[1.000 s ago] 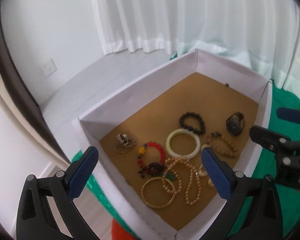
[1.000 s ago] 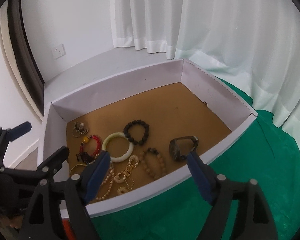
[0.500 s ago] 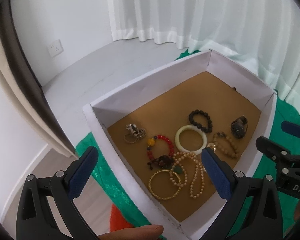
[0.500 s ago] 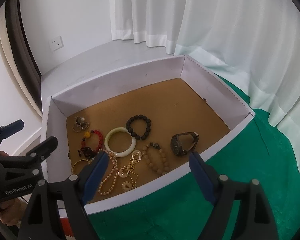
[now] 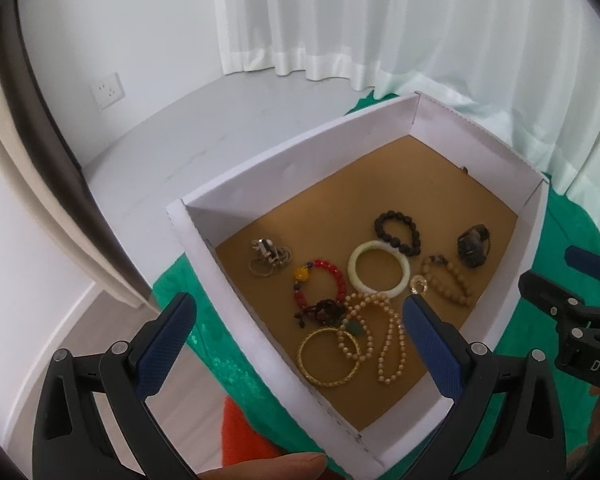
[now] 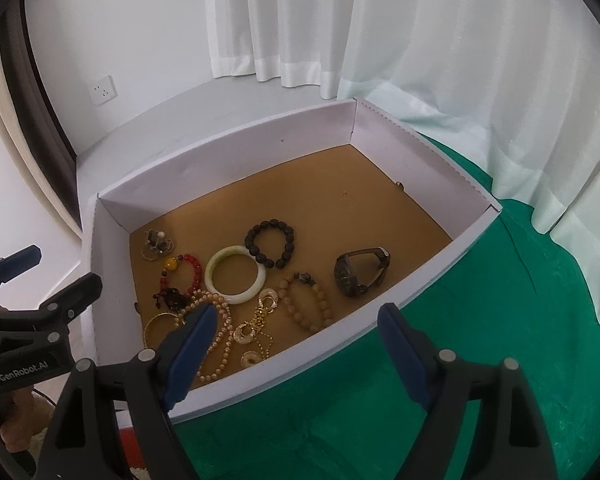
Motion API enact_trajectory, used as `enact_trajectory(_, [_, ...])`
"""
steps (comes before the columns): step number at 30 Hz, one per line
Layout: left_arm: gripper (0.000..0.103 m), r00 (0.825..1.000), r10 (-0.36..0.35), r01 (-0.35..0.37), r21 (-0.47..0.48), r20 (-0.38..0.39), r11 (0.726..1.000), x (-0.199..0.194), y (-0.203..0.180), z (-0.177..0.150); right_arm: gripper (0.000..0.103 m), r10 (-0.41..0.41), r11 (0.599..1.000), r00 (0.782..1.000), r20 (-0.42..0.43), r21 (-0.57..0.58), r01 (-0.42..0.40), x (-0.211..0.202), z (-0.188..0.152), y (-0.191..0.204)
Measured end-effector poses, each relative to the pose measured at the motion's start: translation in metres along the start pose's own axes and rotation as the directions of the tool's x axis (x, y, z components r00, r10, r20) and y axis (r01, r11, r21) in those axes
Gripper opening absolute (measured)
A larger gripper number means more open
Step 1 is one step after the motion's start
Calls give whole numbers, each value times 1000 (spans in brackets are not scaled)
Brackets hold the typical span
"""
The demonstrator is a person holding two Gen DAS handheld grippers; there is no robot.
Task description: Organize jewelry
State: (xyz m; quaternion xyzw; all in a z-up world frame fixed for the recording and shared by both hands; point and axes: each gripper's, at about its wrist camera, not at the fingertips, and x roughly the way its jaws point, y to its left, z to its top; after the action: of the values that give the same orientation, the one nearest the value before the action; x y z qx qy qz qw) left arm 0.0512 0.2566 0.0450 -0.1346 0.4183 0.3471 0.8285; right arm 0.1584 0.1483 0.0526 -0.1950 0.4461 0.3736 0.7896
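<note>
A white box (image 5: 284,168) (image 6: 228,136) with a brown floor holds the jewelry. In it lie a pale jade bangle (image 5: 379,267) (image 6: 235,280), a black bead bracelet (image 5: 397,227) (image 6: 270,243), a red bead bracelet (image 5: 320,284) (image 6: 182,274), a gold bangle (image 5: 329,356), a tan bead necklace (image 5: 384,332), a tan bead bracelet (image 6: 306,306), a dark watch (image 5: 474,245) (image 6: 360,272), gold pendants (image 6: 256,330) and rings (image 5: 269,257). My left gripper (image 5: 300,320) is open above the box's near left corner. My right gripper (image 6: 296,332) is open above its near wall. Both are empty.
The box rests on a green cloth (image 6: 440,340) over a white surface. White curtains (image 6: 380,20) hang behind. A wall socket (image 5: 109,90) is at the left. An orange patch (image 5: 244,436) lies under the cloth edge. A fingertip (image 5: 268,468) shows at the bottom.
Both grippers have pulled back and up from the box, so more of the box and floor shows. The jewelry has not moved.
</note>
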Motion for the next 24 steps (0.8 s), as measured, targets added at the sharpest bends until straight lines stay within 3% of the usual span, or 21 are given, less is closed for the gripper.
enact_trajectory(14, [102, 999, 21, -21, 3, 39, 1000, -13, 1, 2, 84, 27, 998, 1000, -4, -62, -28, -19, 3, 15])
enact_trajectory(24, [102, 996, 62, -62, 0, 65, 998, -19, -1, 2, 84, -16, 998, 999, 34, -65, 19, -26, 6, 10])
